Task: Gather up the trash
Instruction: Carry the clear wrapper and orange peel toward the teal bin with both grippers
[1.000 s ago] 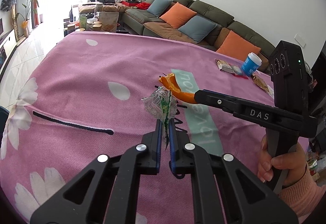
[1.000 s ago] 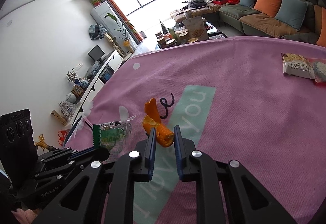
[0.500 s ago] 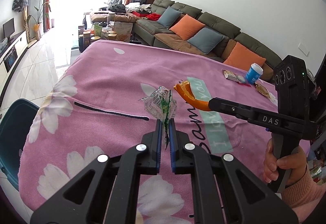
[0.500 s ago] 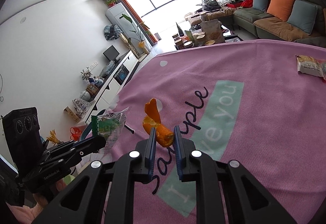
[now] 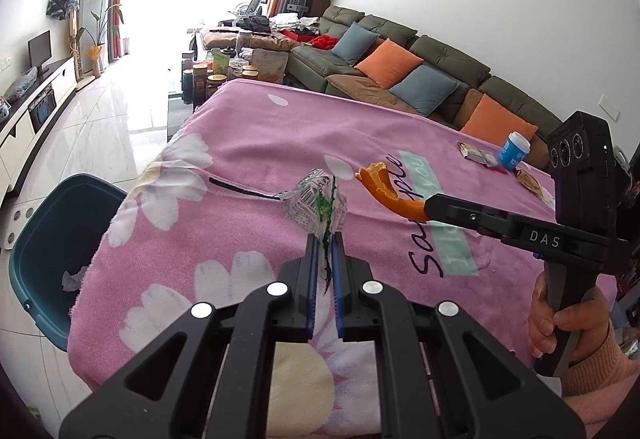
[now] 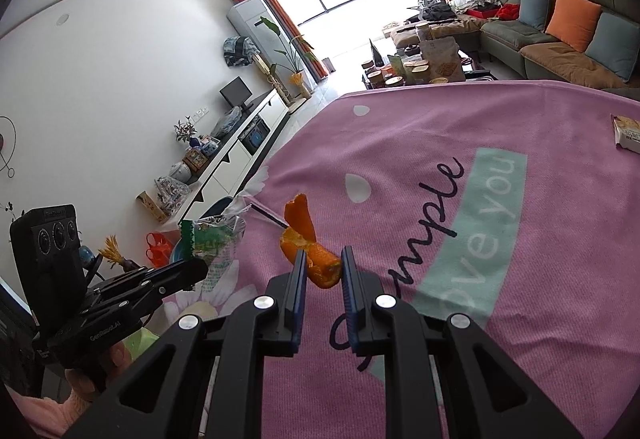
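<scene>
My left gripper is shut on a crumpled clear-and-green plastic wrapper, held above the pink flowered cloth on the table. My right gripper is shut on a curled orange peel, also clear of the cloth. In the left wrist view the right gripper reaches in from the right with the peel at its tip. The right wrist view shows the left gripper at lower left with the wrapper. A teal bin stands on the floor beside the table's left edge.
A blue-and-white cup and snack wrappers lie at the table's far right, with a snack packet near that edge. A sofa with cushions runs behind. A low cluttered table and a TV cabinet border the tiled floor.
Both grippers have carried their loads toward the table's left edge. The teal bin has come into the left wrist view. Both grips are unchanged.
</scene>
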A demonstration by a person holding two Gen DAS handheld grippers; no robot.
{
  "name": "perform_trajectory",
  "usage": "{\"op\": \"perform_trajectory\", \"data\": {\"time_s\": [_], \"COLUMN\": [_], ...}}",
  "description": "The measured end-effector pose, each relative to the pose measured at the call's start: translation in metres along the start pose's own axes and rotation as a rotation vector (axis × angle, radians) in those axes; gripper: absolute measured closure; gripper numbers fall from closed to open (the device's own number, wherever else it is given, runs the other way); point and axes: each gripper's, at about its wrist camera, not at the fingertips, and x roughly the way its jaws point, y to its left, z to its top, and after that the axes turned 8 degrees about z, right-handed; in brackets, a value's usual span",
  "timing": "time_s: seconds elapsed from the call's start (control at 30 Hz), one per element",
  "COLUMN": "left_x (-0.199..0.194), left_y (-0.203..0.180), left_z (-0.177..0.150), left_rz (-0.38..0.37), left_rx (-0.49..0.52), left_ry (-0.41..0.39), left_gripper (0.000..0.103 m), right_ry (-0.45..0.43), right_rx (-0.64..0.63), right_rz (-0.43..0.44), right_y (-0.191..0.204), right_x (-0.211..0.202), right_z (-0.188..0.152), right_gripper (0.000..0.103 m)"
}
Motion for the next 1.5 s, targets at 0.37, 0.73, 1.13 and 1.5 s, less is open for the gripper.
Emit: {"op": "perform_trajectory", "data": {"time_s": [0.37,0.73,1.13,1.5], "left_x": [-0.014,-0.021,-0.026,-0.029], "left_y": [0.013,0.019,0.031,0.04], "left_z": [-0.005,-0.006,-0.009,-0.01], "left_rz": [0.028,0.048,0.071,0.091], "left_rx": [-0.016,-0.021,-0.043,-0.061], "left_ry": [-0.015,-0.024,-0.027,-0.031], "left_gripper": [0.096,0.096,0.096,0.096], "right_ry": [0.011,0.019,0.033,0.046], "right_rx": [-0.02,-0.034,-0.045,-0.06], "right_rz": [0.026,0.048,0.065,0.082], "right_y": [0.014,0.024,0.03,0.039], "right_x": [0.009,0.017,0.025,0.037], "right_z": [-0.001,-0.001,-0.002,0.001], "right_gripper": [0.088,0.088,0.088,0.088]}}
